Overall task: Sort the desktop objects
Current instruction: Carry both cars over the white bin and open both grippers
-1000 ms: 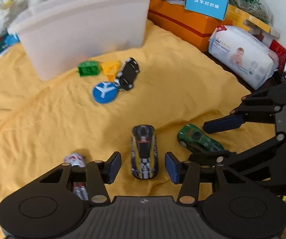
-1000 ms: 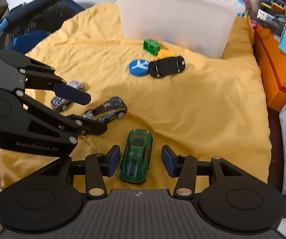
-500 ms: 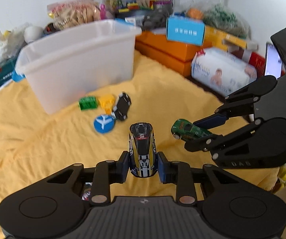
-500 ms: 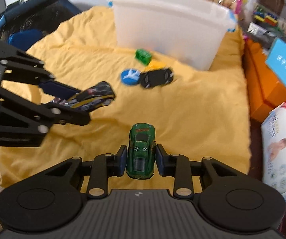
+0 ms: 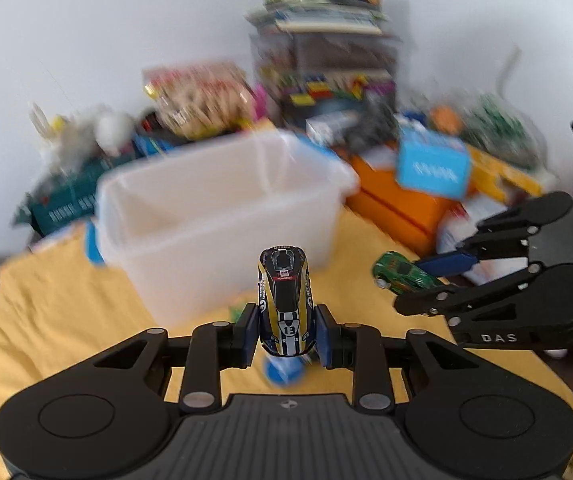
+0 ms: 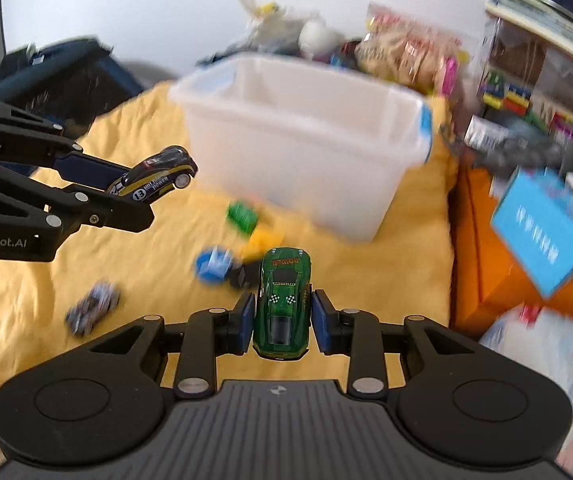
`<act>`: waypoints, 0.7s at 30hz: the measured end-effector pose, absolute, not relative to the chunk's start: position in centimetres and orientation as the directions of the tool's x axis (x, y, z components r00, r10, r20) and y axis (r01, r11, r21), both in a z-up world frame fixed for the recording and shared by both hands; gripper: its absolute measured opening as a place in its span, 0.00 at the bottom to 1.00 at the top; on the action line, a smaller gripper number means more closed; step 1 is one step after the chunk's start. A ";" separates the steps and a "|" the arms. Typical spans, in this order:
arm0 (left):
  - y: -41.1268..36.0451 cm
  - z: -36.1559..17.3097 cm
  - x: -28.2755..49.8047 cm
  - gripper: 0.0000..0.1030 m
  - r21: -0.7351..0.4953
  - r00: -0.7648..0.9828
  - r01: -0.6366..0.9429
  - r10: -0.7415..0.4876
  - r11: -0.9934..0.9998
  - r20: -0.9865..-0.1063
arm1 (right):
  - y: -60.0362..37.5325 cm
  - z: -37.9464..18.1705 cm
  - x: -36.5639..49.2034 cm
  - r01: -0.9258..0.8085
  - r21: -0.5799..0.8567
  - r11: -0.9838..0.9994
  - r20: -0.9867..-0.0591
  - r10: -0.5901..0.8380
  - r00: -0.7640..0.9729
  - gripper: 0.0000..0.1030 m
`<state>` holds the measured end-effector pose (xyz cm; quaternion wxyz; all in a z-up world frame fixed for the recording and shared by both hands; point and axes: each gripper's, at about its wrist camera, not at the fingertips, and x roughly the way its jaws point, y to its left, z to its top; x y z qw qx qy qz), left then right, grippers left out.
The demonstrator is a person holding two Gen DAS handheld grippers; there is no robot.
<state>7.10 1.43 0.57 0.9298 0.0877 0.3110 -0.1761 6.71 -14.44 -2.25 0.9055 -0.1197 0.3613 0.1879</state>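
The white storage bin (image 5: 222,216) lies ahead of both tools and below the level at which they hold their loads, its open mouth facing up, so the coming move looks like a carry forward over its near rim. The left gripper (image 5: 285,334) is clamped on the black-and-yellow racing car (image 5: 285,304), held clear of the yellow cloth (image 5: 58,308); the car's long axis runs straight along the fingers, its far end aimed at the bin's near wall. The right gripper (image 6: 282,322) is likewise closed on the green toy car (image 6: 284,300), long axis along the fingers, far end aimed at the bin's near right corner. Seen from the left wrist, the bin's wall sits just behind the racing car, so the left hand seems slightly nearer the bin.
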 end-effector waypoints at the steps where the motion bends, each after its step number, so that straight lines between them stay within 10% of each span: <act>1: 1.6 1.1 8.0 0.32 0.066 0.761 0.370 -0.262 0.927 -0.594 | -14.5 -1.7 7.6 -0.419 -0.083 0.904 -0.684 0.254 0.684 0.33; 13: 2.2 4.2 17.6 0.32 0.108 0.839 0.279 -0.187 0.954 -0.511 | -14.2 4.0 17.6 -0.350 -0.044 0.936 -0.513 0.279 0.811 0.33; 21: 2.3 1.6 20.8 0.34 0.085 0.792 0.280 -0.180 0.956 -0.583 | -12.6 2.3 21.8 -0.320 -0.036 0.947 -0.559 0.246 0.792 0.35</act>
